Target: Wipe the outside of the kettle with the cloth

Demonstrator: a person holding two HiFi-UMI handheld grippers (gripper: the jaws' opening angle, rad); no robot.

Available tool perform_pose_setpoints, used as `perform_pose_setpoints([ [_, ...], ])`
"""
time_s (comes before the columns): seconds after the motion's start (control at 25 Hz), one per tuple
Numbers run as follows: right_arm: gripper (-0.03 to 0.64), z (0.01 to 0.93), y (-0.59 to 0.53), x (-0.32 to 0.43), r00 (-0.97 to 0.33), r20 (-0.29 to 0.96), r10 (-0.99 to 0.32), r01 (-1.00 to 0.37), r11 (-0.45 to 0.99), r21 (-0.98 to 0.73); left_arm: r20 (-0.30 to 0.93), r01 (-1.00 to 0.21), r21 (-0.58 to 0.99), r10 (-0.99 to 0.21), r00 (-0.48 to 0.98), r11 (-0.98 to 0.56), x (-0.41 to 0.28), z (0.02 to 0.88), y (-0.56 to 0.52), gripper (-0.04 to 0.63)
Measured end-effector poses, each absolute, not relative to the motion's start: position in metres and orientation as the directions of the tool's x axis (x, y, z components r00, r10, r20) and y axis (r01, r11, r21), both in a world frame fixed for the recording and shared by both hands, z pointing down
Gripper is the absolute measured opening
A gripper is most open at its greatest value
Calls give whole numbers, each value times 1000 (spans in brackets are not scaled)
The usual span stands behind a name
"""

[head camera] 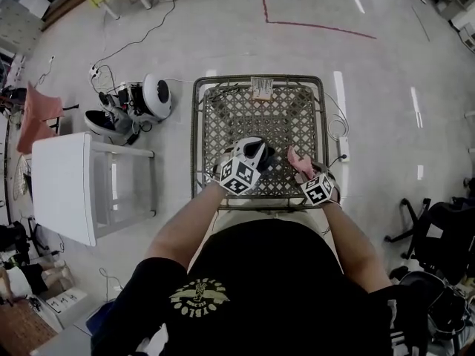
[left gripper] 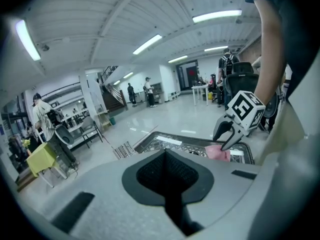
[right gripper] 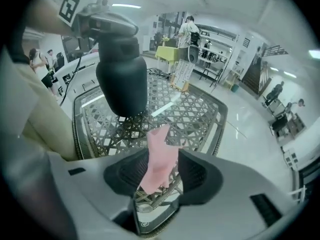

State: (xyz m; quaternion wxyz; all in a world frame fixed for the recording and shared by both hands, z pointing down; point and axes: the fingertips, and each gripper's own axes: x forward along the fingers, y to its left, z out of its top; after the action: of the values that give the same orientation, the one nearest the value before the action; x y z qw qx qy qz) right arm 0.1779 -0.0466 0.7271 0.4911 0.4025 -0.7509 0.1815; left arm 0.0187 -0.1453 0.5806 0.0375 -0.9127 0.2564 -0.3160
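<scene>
Pink cloth (right gripper: 159,156) within right gripper (right gripper: 162,173), jaws wide; left gripper (right gripper: 107,24) jaws clamping kettle (right gripper: 122,79)

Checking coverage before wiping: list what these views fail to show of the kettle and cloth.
Kettle near side: head view, covered by the left hand-held gripper.
Kettle: left gripper view, none shows past that gripper's own body.
Cloth lower part: head view, covered by the right hand-held gripper.

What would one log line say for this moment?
left gripper: shut on kettle | right gripper: open, pink cloth between jaws
</scene>
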Motion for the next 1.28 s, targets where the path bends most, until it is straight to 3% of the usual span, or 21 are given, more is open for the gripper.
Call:
perform_pose_setpoints([
  [0.2, 172, 683, -47, 170, -218, 815, -537, -834, 536, 130, 439, -575, -181, -589, 679, -798, -1, 547, -145, 8],
  [0.36, 172, 626, -60, 168, -239, 698, -675, -908, 411, 87, 296, -712, -73, -697, 653, -698, -45, 495, -154, 8],
  [0.56, 170, 542, -76, 167, -228, 532, -815, -945, 317, 81, 229, -805, 33, -779, 584, -593, -100, 450, -156, 8],
  [0.68, 86, 486, -87, 168, -211, 417, -884, -954, 279, 108, 210, -842, 33, -819, 533, -539, -124, 424, -155, 8],
  [0.8, 23, 434, -95, 161, -199, 320, -927, -959, 252, 134, 164, -854, 24, -840, 517, -520, -140, 394, -155, 8],
  [1.12, 11, 362, -101, 120, -237, 223, -946, -953, 271, 135, 63, -801, -102, -807, 587, -590, -130, 332, -151, 8],
  [1.28, 11, 345, -103, 111, -247, 201, -948, -957, 272, 105, 36, -781, -93, -786, 617, -618, -122, 323, -149, 8],
])
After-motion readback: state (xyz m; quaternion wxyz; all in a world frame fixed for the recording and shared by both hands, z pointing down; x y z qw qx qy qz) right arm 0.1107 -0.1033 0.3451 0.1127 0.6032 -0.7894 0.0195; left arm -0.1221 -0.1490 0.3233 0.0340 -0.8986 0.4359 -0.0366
